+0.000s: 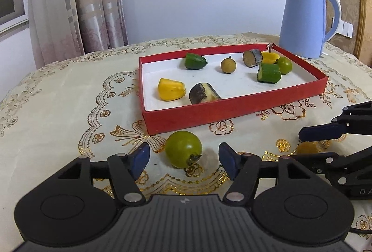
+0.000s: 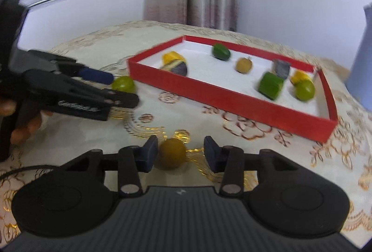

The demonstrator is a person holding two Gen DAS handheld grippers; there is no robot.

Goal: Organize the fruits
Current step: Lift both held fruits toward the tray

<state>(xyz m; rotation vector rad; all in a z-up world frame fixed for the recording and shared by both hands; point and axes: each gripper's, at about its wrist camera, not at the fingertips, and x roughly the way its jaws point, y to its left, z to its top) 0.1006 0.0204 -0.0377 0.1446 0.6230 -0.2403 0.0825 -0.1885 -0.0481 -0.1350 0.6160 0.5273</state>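
Green round fruit (image 1: 183, 149) lying on the tablecloth (image 1: 58, 93), just in front of the red tray (image 1: 209, 112), between the spread fingers of the left gripper (image 1: 184, 159), clear of both pads. Brownish-yellow ball fruit (image 2: 172, 153) also on the cloth, between the parted fingers of the right gripper (image 2: 181, 154); left pad very near it, contact not certain because of blur. Inside the tray: green, yellow and dark-skinned fruit pieces, and a second green round fruit (image 1: 284, 65). Beyond the tray, a blue kettle (image 1: 304, 19).
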